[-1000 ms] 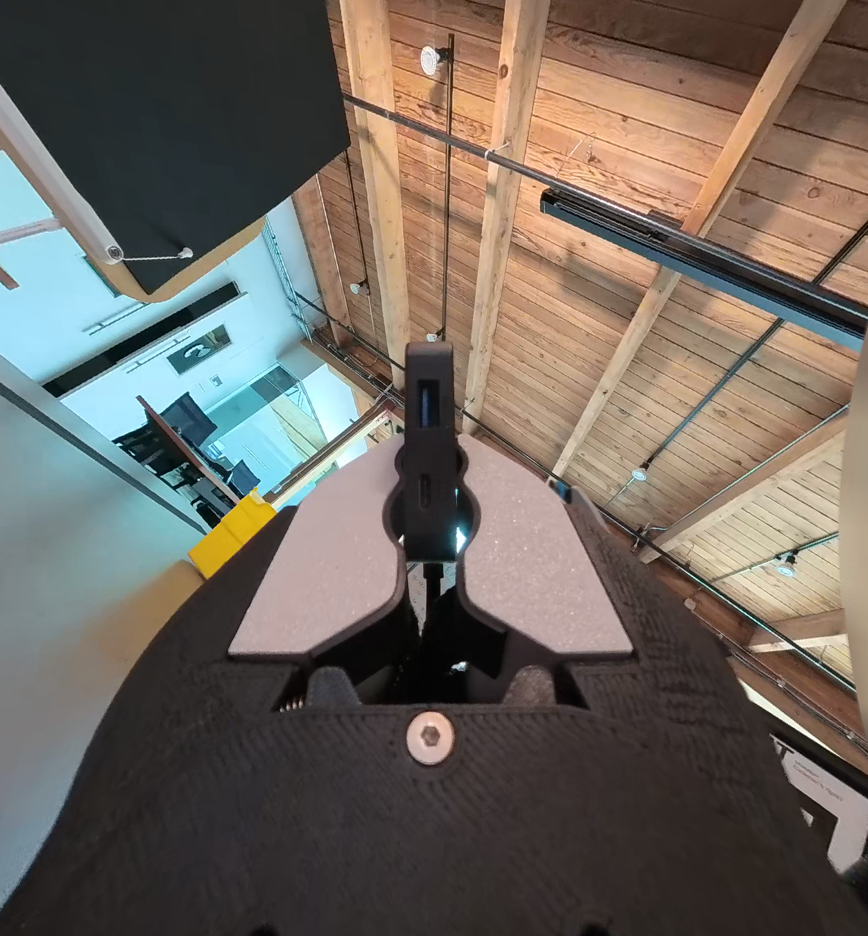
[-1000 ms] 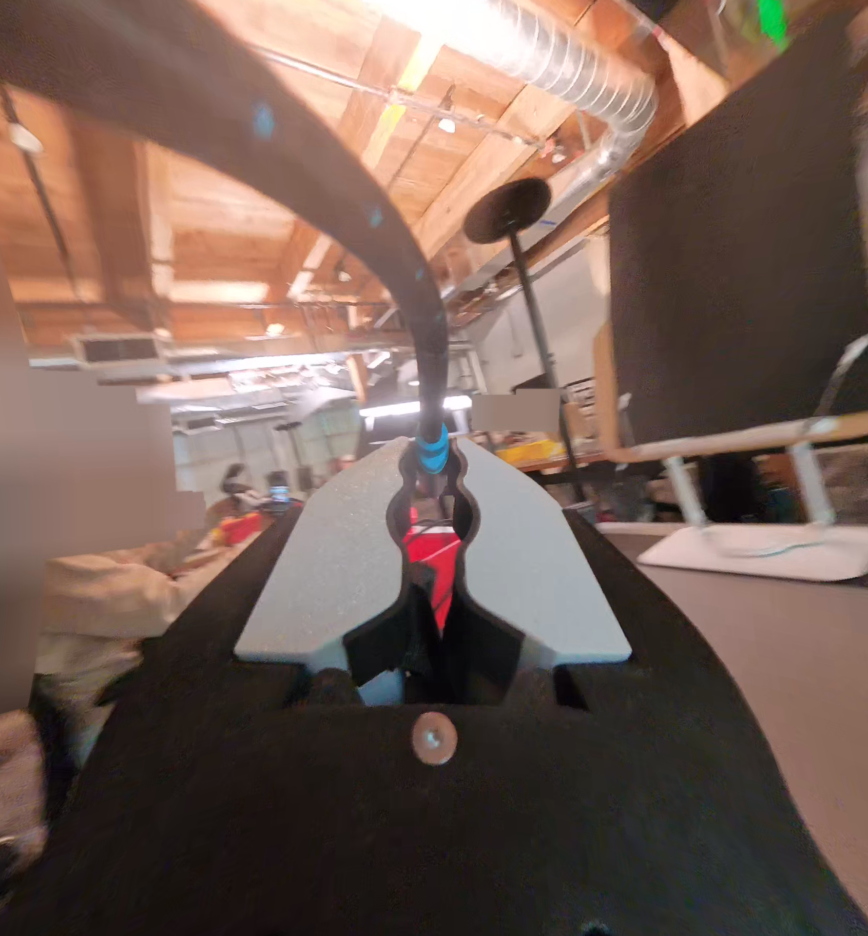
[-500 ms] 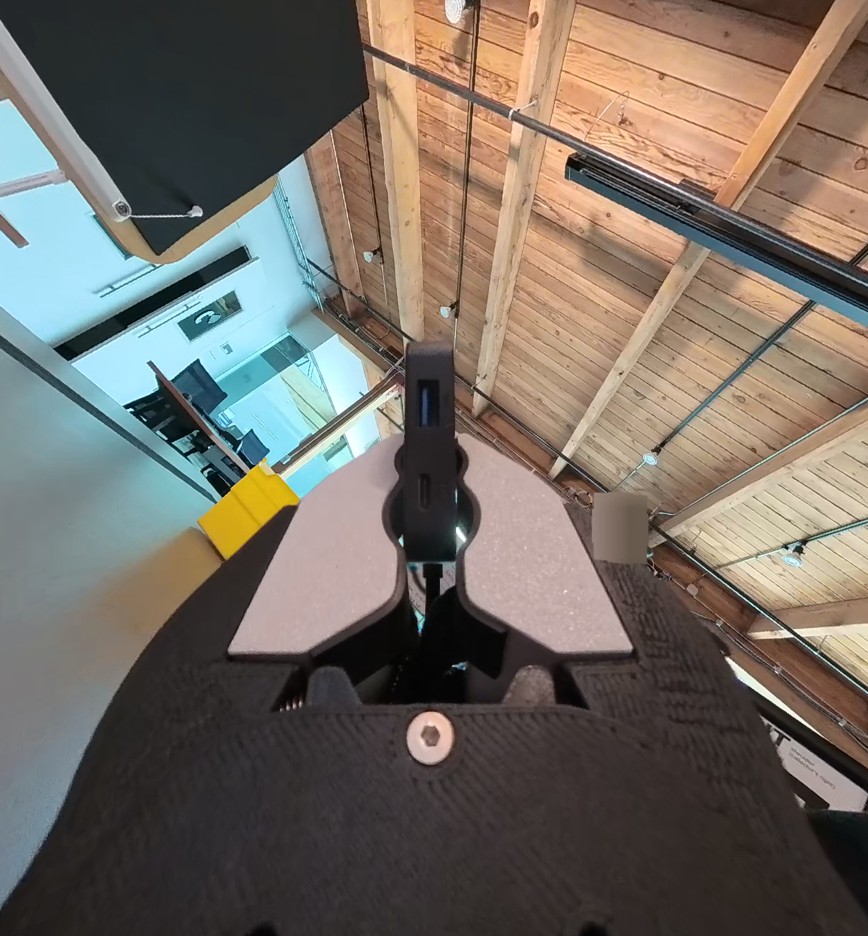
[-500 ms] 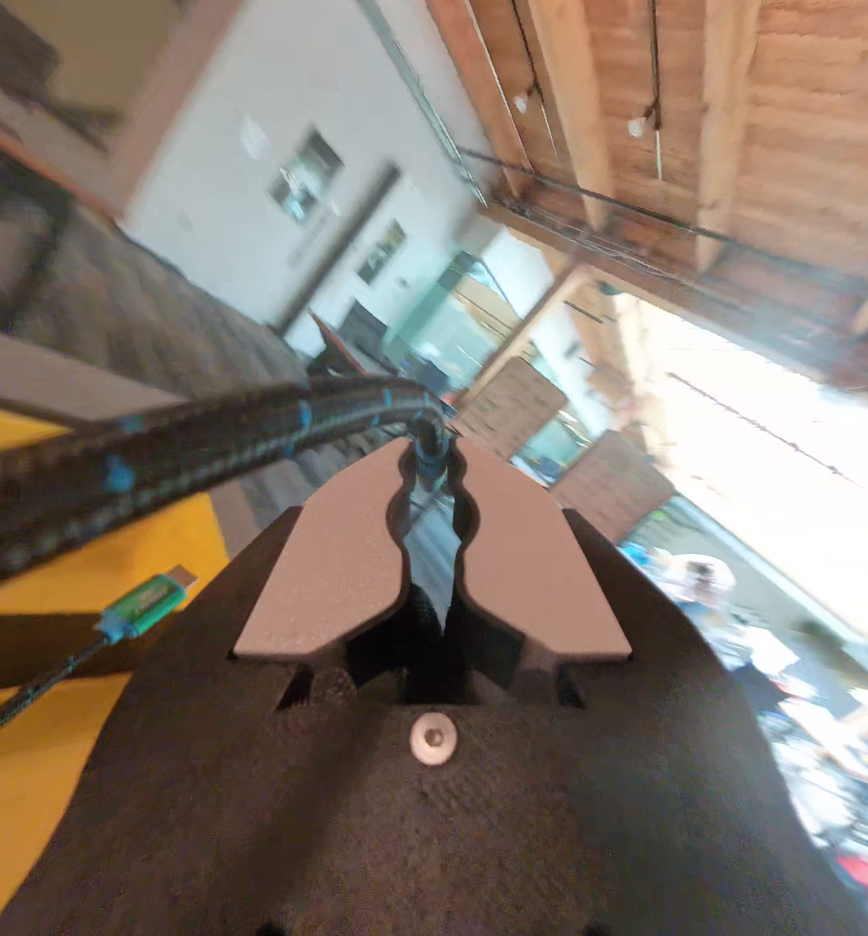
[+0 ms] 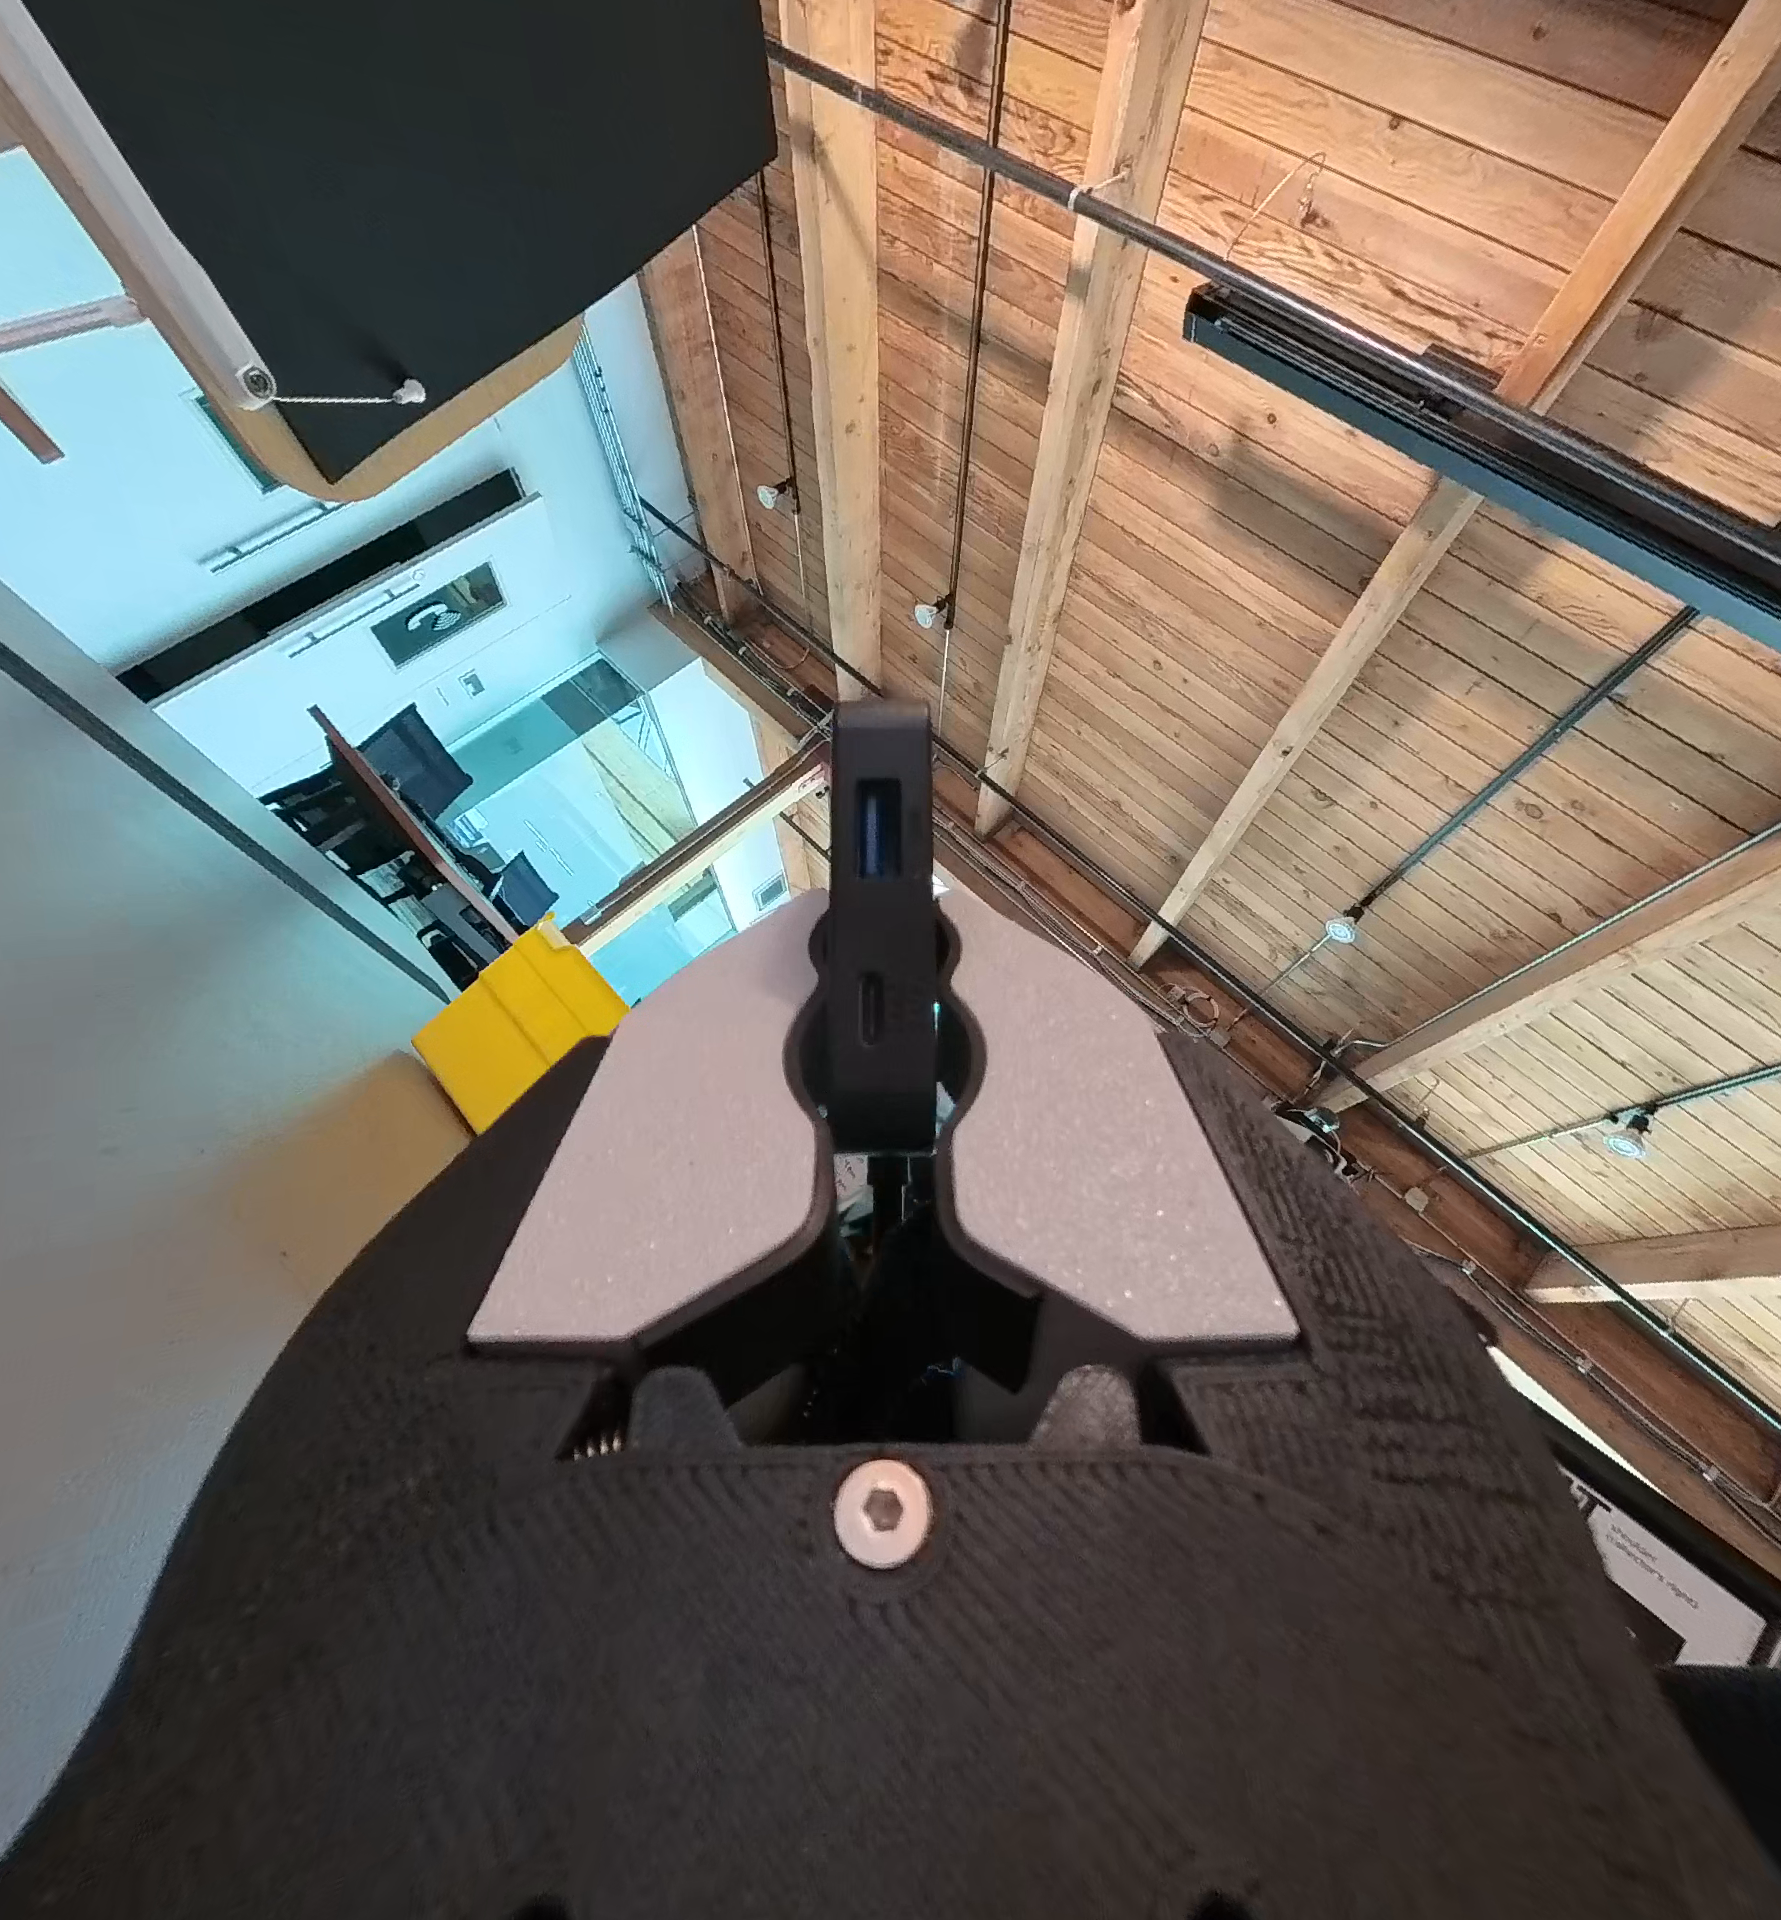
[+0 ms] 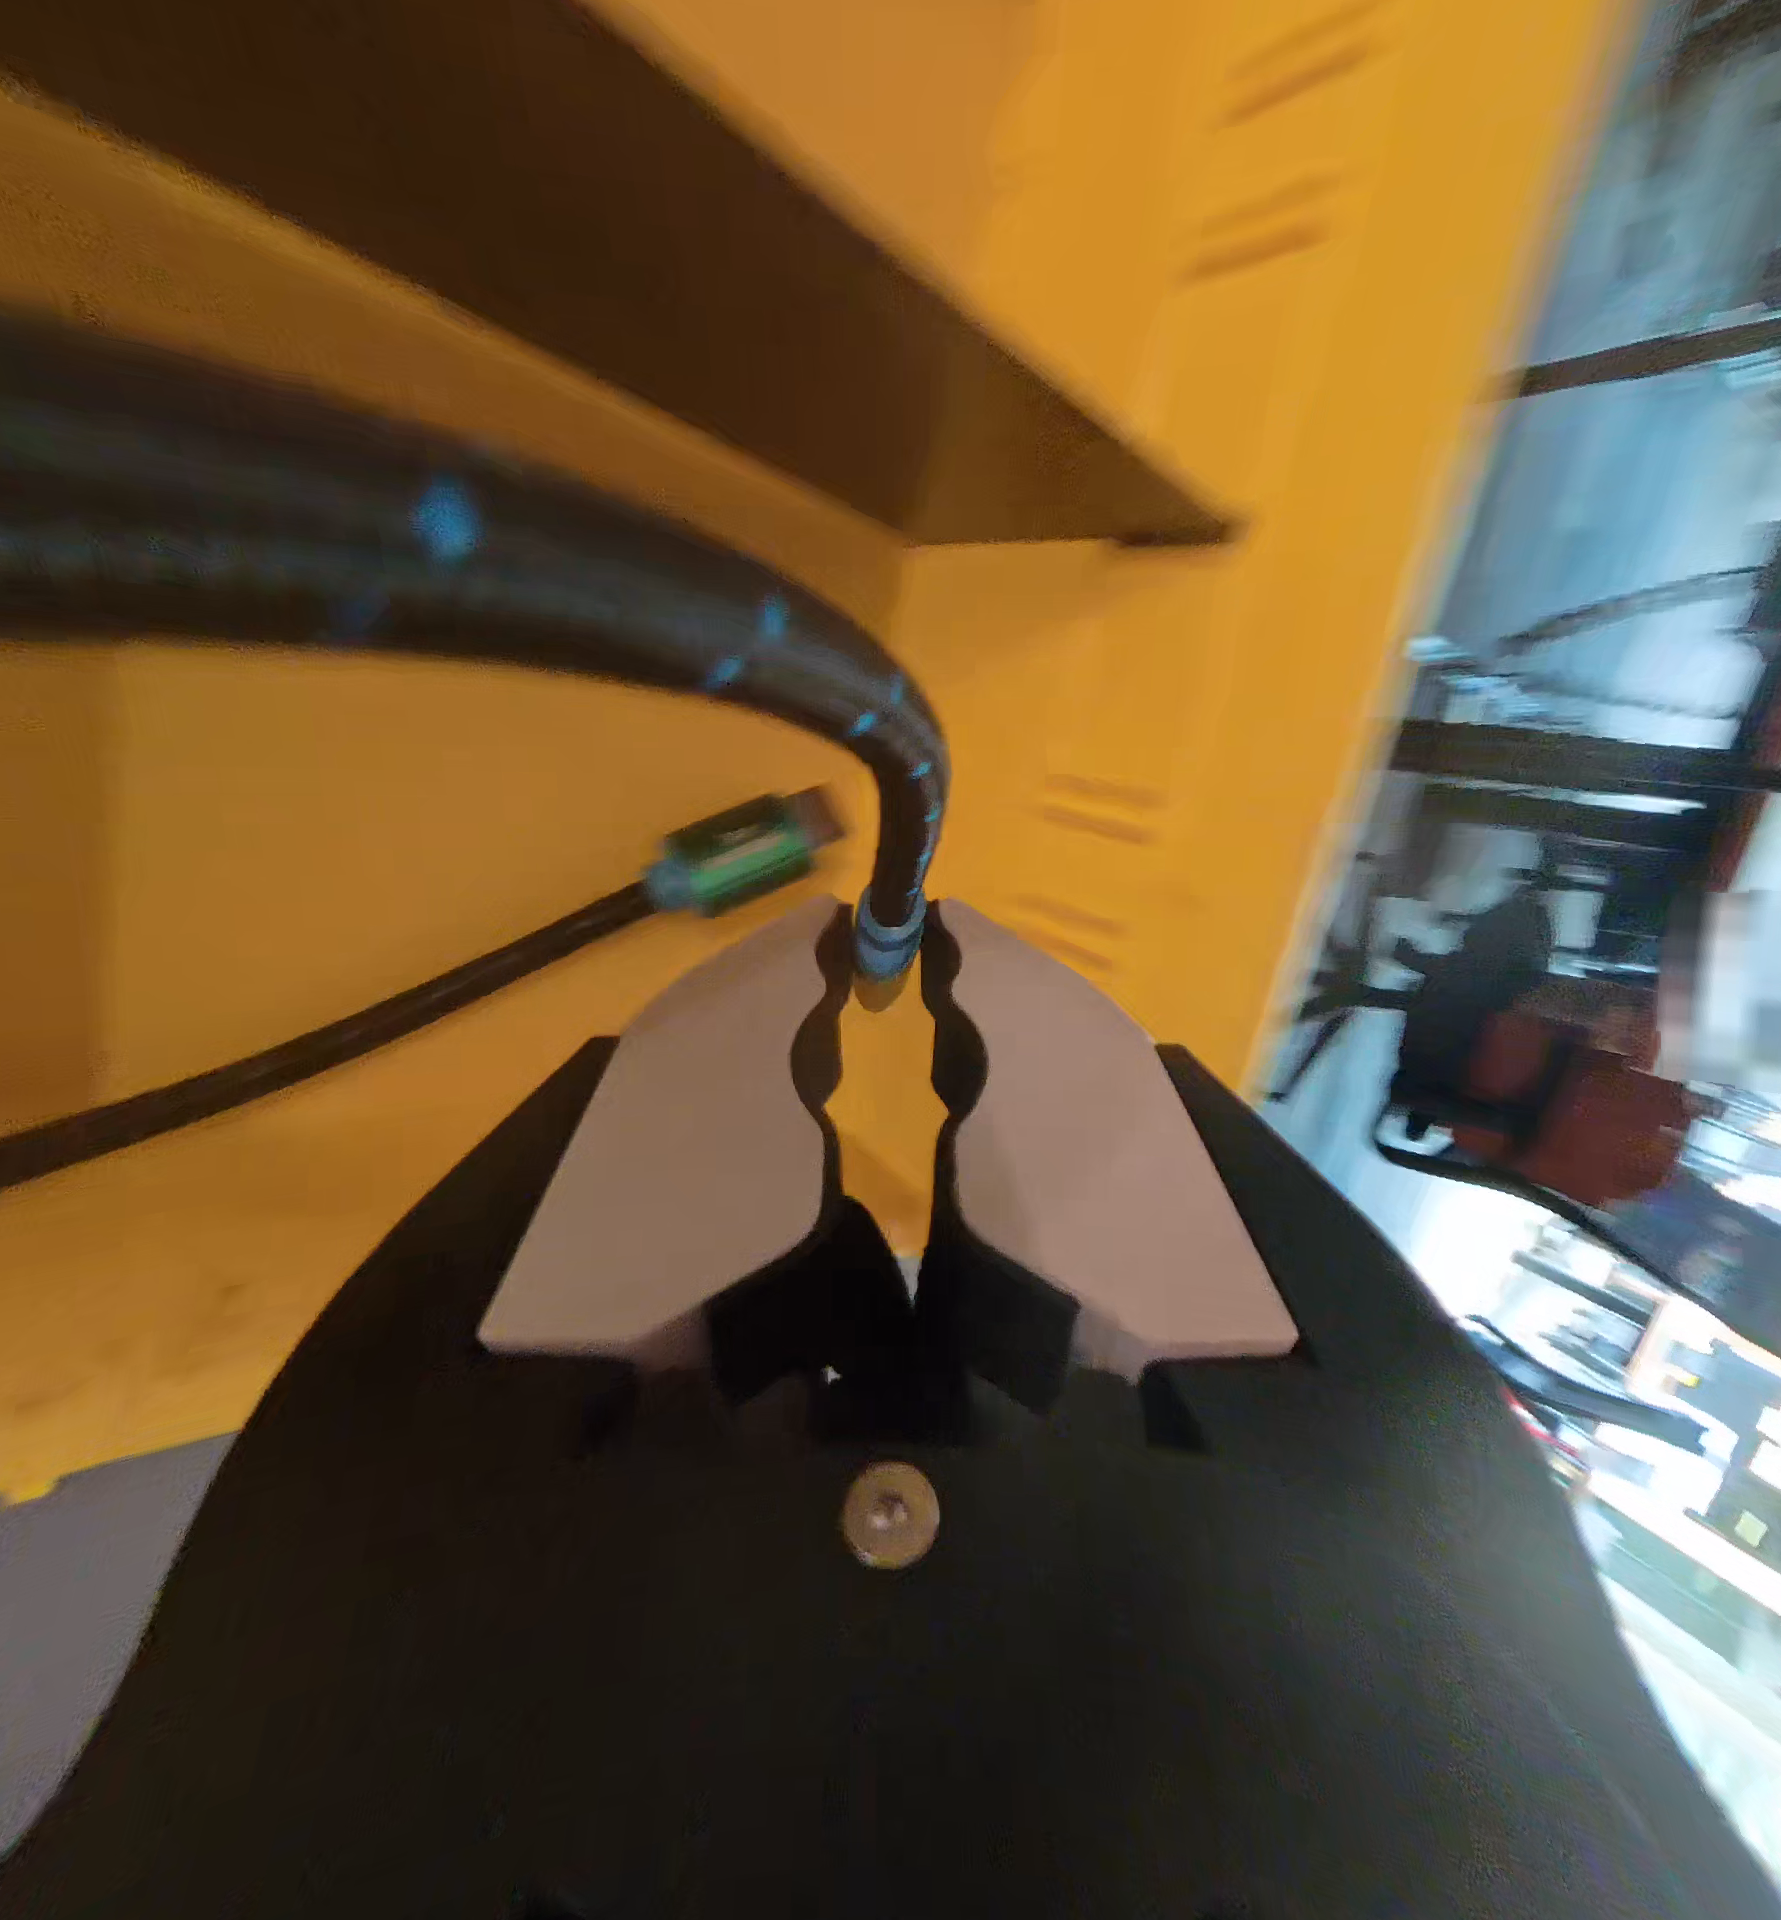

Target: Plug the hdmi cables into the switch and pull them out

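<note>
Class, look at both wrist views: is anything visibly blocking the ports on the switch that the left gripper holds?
Nothing visible does. The switch sits clamped in the left gripper, both facing ports bare. The right gripper pinches the braided cable; its plug is hidden.

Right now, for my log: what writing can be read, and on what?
White sign, lower right of left view: grey lines, too small to read.
Wall plaque: a symbol, no words.
Green plug: marking blurred.
Switch: no writing seen.
</note>
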Motion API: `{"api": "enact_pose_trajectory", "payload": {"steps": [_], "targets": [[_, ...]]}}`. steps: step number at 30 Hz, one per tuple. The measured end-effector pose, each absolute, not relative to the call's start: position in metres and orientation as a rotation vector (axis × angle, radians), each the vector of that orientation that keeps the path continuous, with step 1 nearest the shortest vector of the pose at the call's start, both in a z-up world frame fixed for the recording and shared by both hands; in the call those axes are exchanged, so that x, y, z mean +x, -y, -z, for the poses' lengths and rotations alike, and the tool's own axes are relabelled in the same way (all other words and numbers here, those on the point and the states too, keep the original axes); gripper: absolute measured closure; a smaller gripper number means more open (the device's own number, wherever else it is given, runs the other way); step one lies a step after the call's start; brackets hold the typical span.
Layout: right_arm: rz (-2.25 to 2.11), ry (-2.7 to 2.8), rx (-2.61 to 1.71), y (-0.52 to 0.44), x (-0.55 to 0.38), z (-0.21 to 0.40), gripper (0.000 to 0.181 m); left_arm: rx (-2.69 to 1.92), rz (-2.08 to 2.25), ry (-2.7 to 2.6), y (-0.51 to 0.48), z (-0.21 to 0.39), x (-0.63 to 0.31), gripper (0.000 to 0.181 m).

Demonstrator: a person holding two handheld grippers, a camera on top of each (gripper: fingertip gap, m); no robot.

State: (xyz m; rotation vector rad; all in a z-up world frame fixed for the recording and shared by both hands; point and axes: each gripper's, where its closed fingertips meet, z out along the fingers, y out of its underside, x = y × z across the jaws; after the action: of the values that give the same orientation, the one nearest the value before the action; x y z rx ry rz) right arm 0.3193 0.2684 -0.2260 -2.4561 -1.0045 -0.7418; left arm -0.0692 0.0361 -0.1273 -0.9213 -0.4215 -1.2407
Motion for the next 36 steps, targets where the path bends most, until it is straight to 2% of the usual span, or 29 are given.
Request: {"api": "enact_pose_trajectory", "payload": {"steps": [4,9,13,18,24,27,29,31,36], "targets": [[0.598,1.119,-2.673,-0.248,0.32,0.265,0.165,-0.933,1.246,0.424,-0.037,0.129,-0.068,0.168],[0.284,1.015,-2.657,-0.241,0.301,0.25,0.125,-0.939,1.247,0.422,-0.038,0.129,-0.067,0.168],[0.058,0.951,-2.568,-0.238,0.285,0.228,0.114,-0.942,1.248,0.42,-0.038,0.129,-0.067,0.168],[-0.017,0.92,-2.448,-0.242,0.273,0.205,0.117,-0.945,1.246,0.42,-0.038,0.13,-0.066,0.168],[-0.509,0.86,-2.052,-0.234,0.196,0.148,0.142,-0.948,1.247,0.419,-0.038,0.13,-0.066,0.168],[-0.527,0.711,-1.966,-0.244,0.196,0.126,0.157,-0.95,1.248,0.415,-0.038,0.13,-0.065,0.168],[-0.511,0.628,-1.891,-0.254,0.2,0.114,0.16,-0.952,1.25,0.415,-0.038,0.13,-0.065,0.168],[-0.531,0.625,-1.897,-0.259,0.195,0.121,0.162,-0.955,1.253,0.415,-0.039,0.13,-0.064,0.168],[-0.34,0.749,-2.145,-0.267,0.197,0.189,0.167,-0.957,1.252,0.413,-0.039,0.131,-0.064,0.168]]}}
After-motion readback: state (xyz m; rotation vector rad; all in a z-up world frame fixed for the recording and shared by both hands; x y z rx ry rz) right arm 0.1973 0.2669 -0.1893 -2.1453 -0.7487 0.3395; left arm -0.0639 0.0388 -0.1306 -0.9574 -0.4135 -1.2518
